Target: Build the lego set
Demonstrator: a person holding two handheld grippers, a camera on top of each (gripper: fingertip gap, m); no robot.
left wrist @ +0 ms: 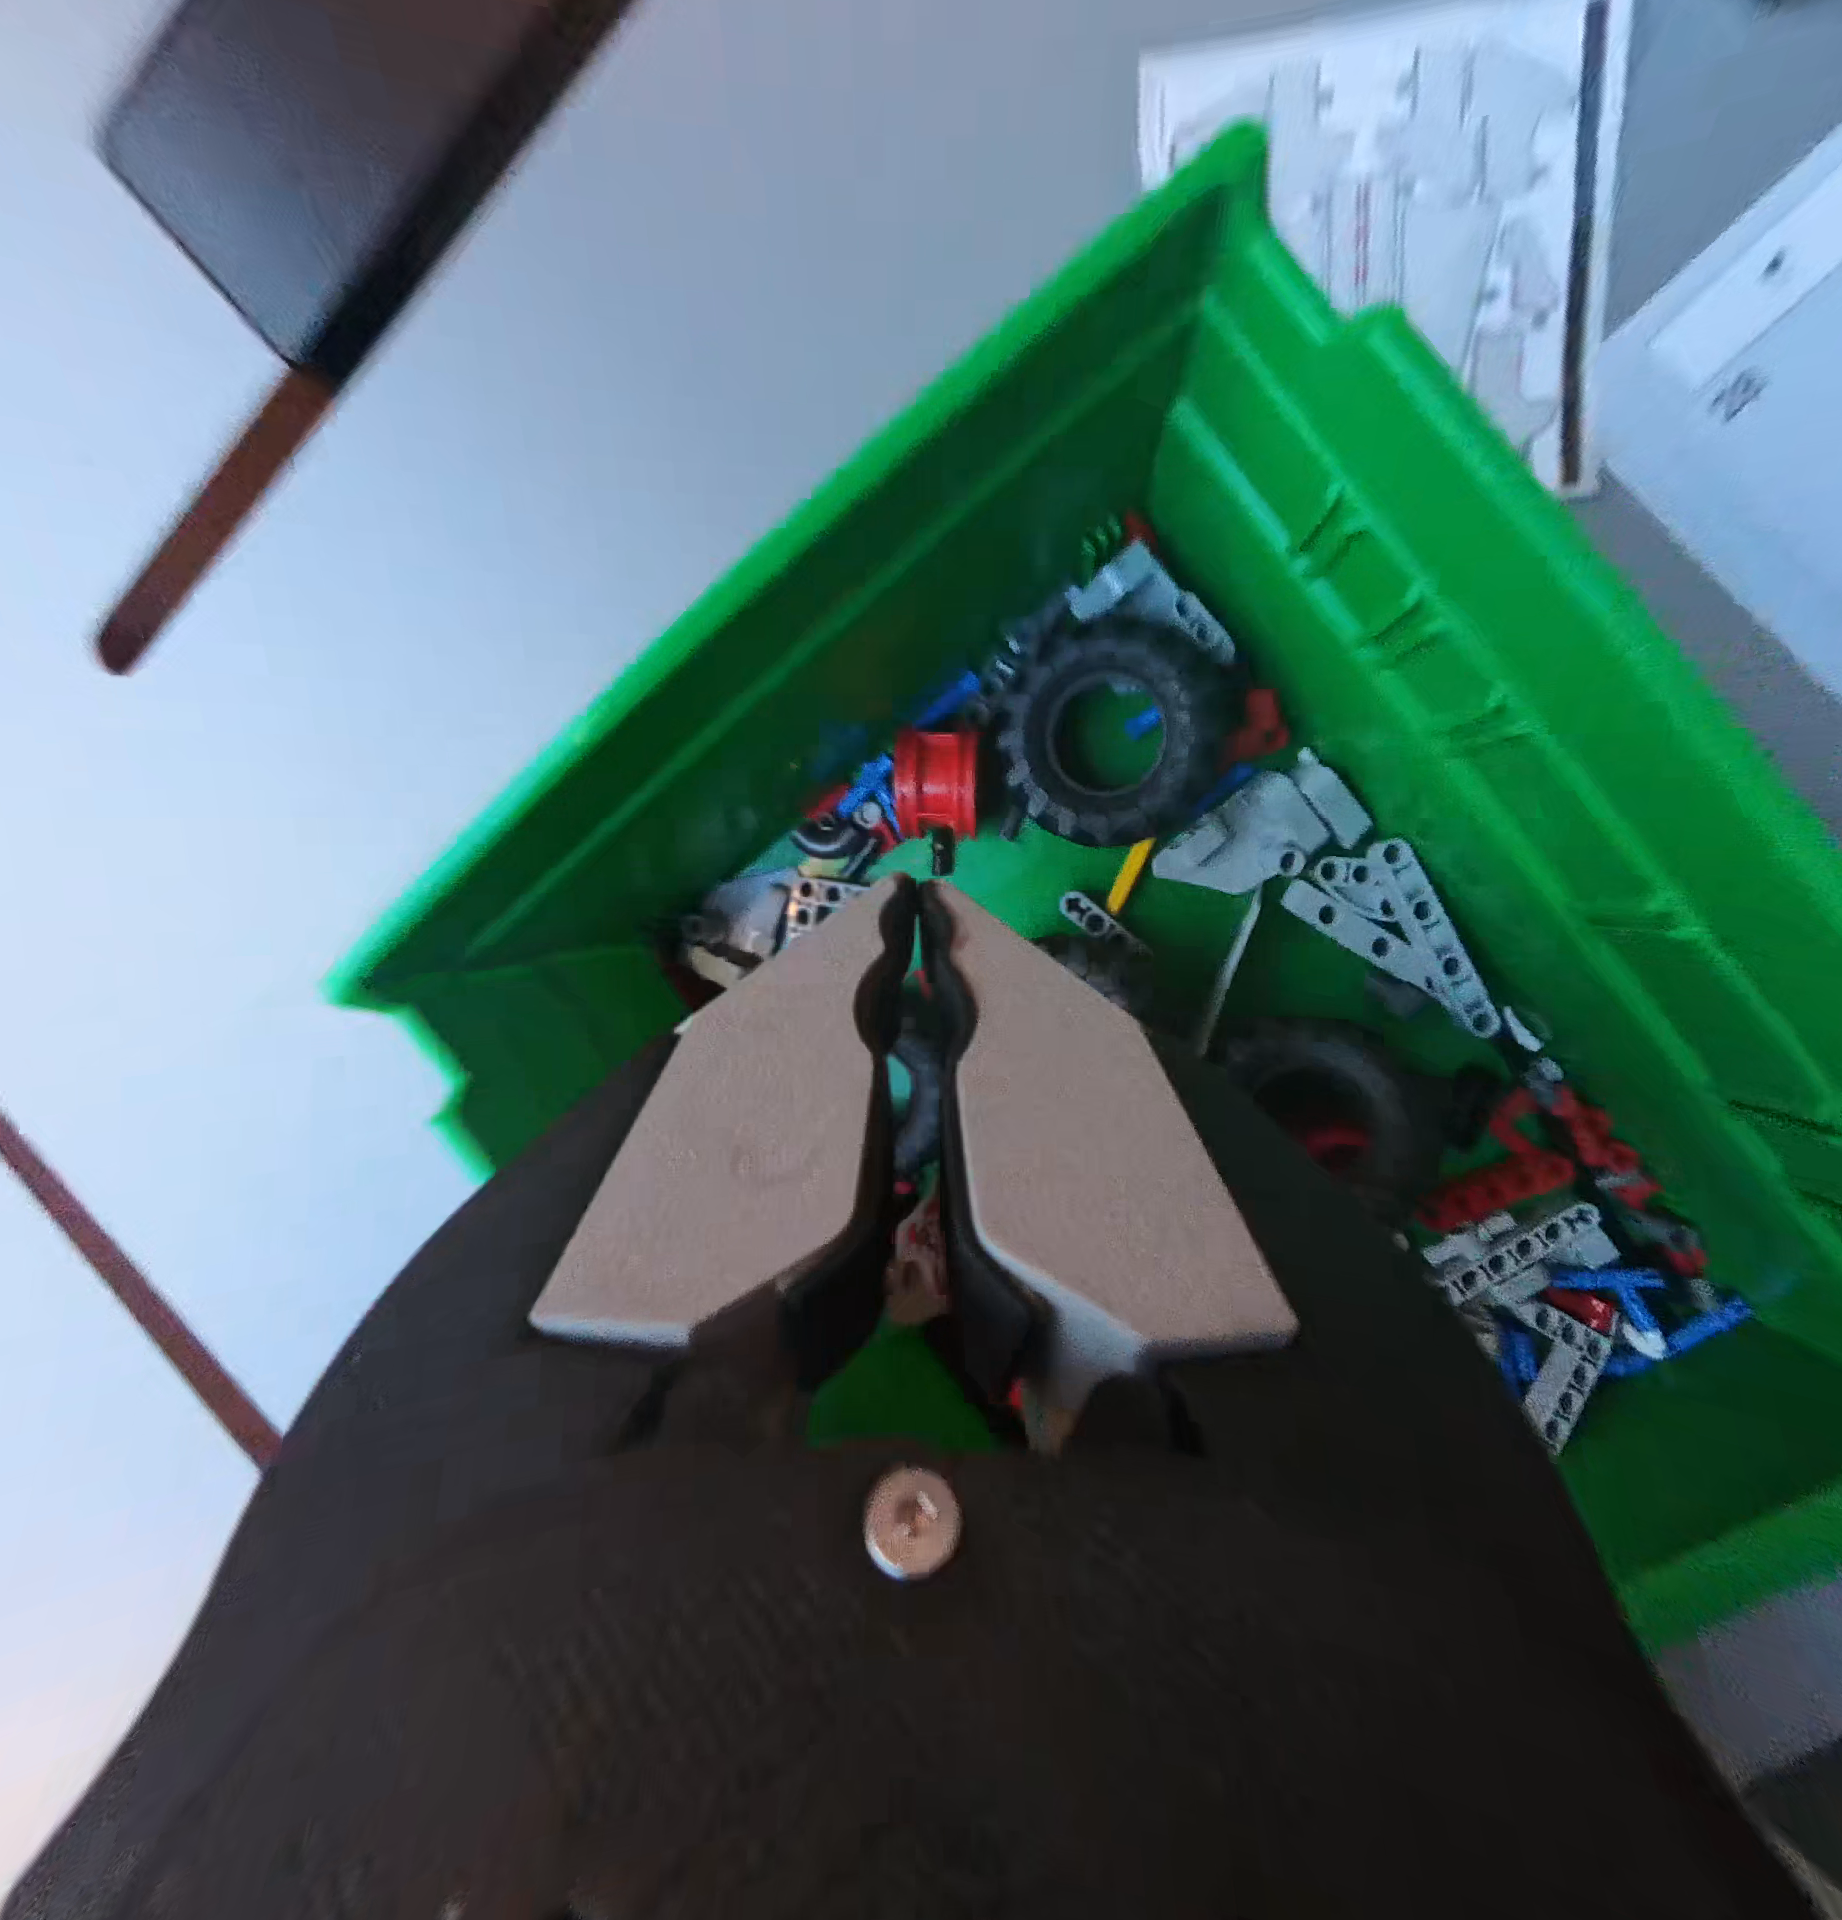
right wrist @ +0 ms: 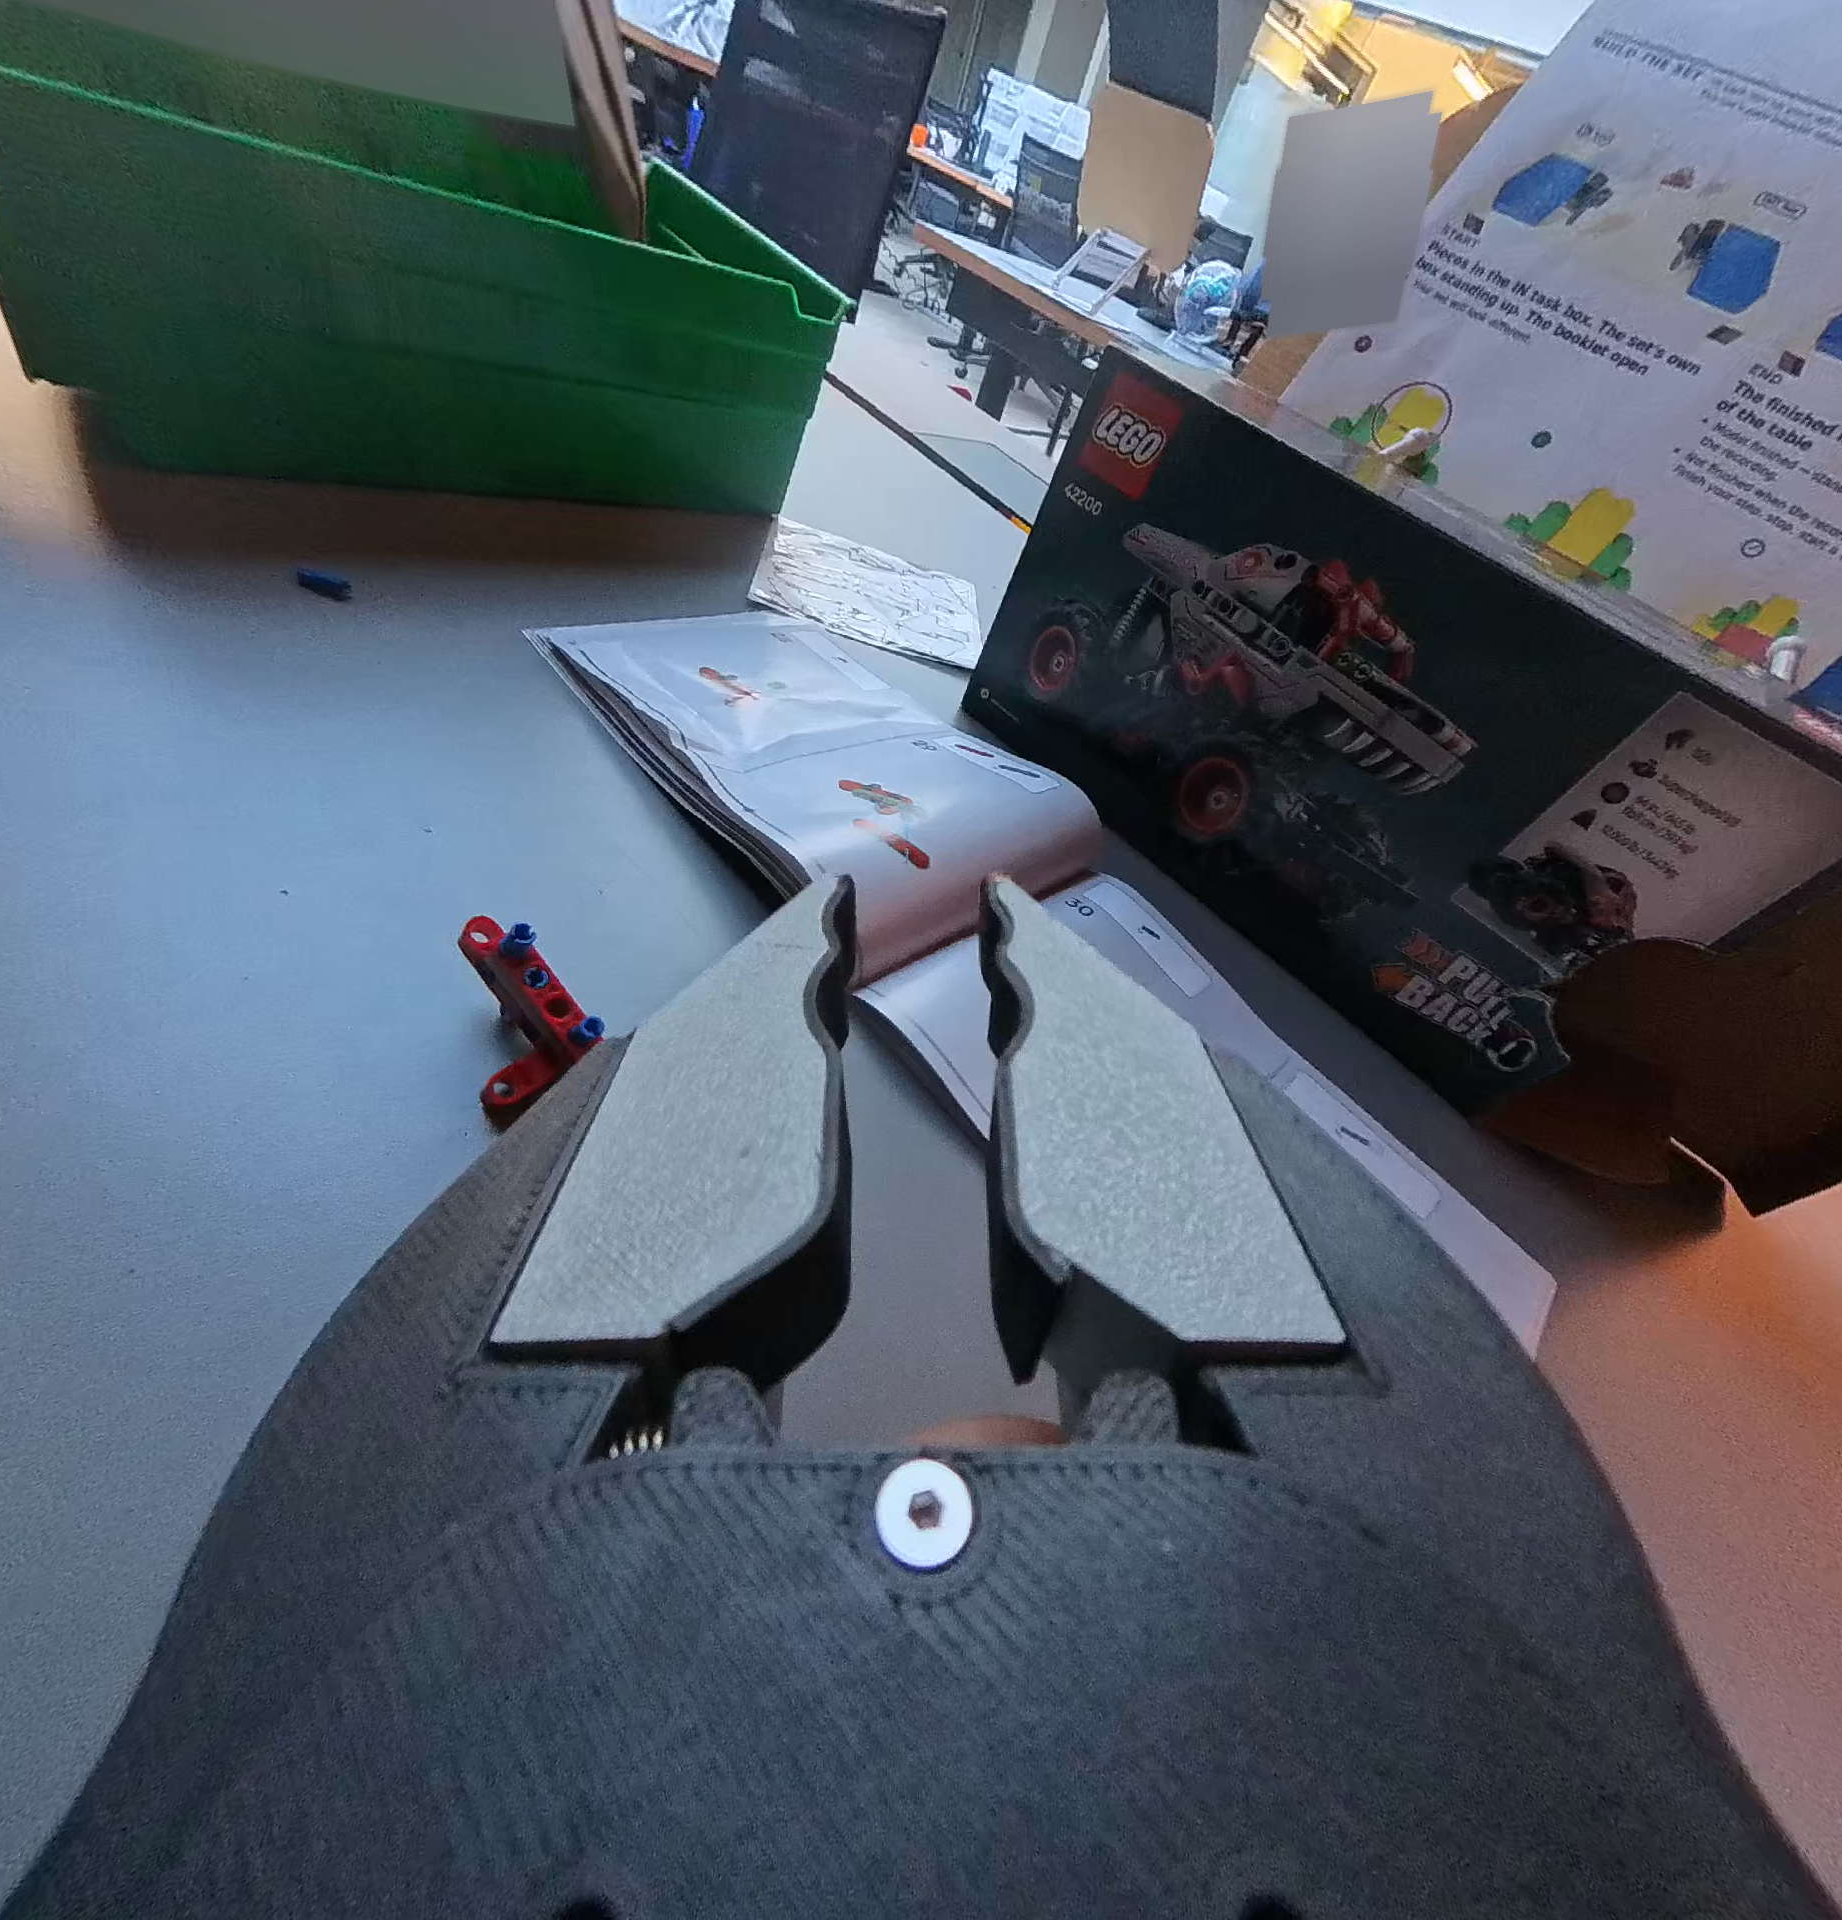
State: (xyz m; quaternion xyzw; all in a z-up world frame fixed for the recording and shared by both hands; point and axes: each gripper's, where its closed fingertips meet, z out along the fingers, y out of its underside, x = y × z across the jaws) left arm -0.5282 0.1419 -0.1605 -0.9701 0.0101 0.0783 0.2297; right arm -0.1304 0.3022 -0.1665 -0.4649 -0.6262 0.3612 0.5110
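The left hand-held gripper point(left wrist: 919, 902) hangs over the green bin point(left wrist: 1519, 831), fingers pressed together with nothing visibly between the tips, above the loose pieces, a black tyre point(left wrist: 1104, 743) and red wheel hub point(left wrist: 936, 781) heaped toward the far corner. The right hand-held gripper point(right wrist: 917, 914) hovers low over the table point(right wrist: 169, 935), fingers spread and empty, at the near edge of the open booklet point(right wrist: 792, 748). A small red-and-blue assembly point(right wrist: 532, 1008) lies just left on open table; the set's box point(right wrist: 1260, 727) walls the right.
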